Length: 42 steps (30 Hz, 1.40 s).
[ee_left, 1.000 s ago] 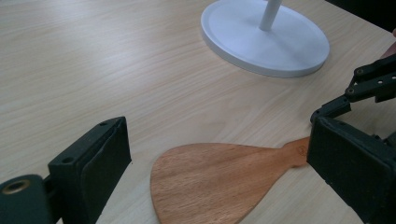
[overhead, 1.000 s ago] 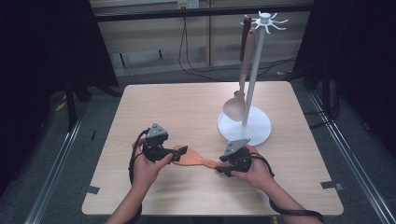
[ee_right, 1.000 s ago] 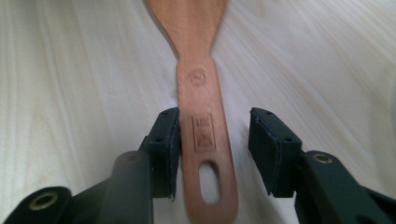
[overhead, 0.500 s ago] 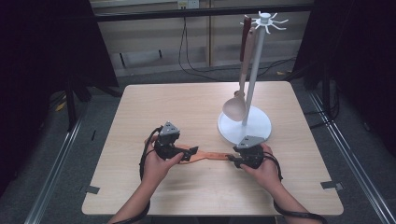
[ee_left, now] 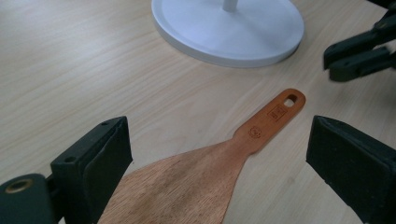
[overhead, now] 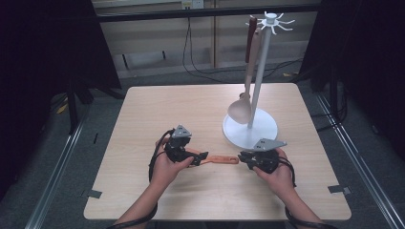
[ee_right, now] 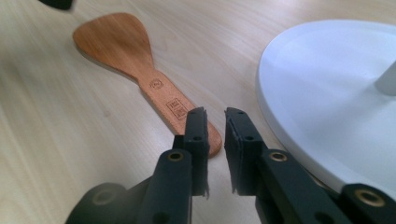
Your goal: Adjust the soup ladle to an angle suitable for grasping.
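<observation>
Spatula: reddish wood (holed handle)

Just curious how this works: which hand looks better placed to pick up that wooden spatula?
Probably the left gripper: its jaws stand wide open around the spatula. The right gripper's nearly closed jaws sit above the handle end.

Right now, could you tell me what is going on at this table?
A person holds a gripper in each hand over a wooden spatula lying flat on the table. The left gripper is wide open with the blade between its jaws. The right gripper, nearly closed on nothing, sits at the handle end beside the white rack, where a wooden spoon hangs.
</observation>
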{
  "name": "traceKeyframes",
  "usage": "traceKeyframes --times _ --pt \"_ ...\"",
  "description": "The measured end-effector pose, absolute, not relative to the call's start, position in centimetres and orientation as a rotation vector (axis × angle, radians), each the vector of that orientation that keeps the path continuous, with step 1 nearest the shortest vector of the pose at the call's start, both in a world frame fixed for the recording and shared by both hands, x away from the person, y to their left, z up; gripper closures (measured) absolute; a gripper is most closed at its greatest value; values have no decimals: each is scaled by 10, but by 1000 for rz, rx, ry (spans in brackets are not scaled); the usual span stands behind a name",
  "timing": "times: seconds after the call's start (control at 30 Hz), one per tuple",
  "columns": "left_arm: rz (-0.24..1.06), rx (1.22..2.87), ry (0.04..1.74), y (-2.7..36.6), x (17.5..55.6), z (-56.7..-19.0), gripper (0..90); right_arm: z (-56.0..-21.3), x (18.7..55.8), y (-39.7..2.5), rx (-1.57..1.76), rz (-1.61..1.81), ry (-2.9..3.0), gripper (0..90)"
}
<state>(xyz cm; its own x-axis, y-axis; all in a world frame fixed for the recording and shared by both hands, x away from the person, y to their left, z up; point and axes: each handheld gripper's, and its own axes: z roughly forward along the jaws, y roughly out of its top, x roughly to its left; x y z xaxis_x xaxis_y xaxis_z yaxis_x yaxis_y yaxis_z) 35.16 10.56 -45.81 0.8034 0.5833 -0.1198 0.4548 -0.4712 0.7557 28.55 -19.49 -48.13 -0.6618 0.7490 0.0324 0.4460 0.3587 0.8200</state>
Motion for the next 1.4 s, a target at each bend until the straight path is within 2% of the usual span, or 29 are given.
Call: traceKeyframes --times 0.1,0.2,0.27,0.37,0.53,0.57,0.63,0.7,0.97,1.0,1.03,1.4 --pt "175 2207 709 100 355 -464 70 -474 280 -203 1072 1247 2250 803" --pt "154 2263 663 94 357 -471 70 -469 276 -212 1127 1296 2218 626" --pt "192 2273 637 91 357 -474 96 -467 274 -216 1138 1318 2198 569" --pt "176 2281 642 88 361 -478 103 -467 273 -220 1163 1335 2178 444" --pt "164 2333 622 84 366 -482 104 -467 272 -221 1163 1337 2175 316" --pt "154 2302 650 81 366 -484 110 -466 272 -221 1155 1335 2167 296" --pt "142 2412 549 84 372 -481 119 -465 272 -221 1148 1346 2163 266" --pt "129 2391 572 80 371 -483 119 -463 272 -222 1140 1351 2154 232" --pt "93 2450 530 76 374 -490 181 -462 273 -226 1146 1357 2151 178" --pt "82 2410 576 74 371 -492 187 -462 273 -226 1146 1357 2151 176" --pt "96 2460 518 75 374 -491 189 -462 274 -226 1147 1358 2153 176" --pt "102 2464 505 68 372 -493 280 -463 276 -225 1138 1339 2179 184"
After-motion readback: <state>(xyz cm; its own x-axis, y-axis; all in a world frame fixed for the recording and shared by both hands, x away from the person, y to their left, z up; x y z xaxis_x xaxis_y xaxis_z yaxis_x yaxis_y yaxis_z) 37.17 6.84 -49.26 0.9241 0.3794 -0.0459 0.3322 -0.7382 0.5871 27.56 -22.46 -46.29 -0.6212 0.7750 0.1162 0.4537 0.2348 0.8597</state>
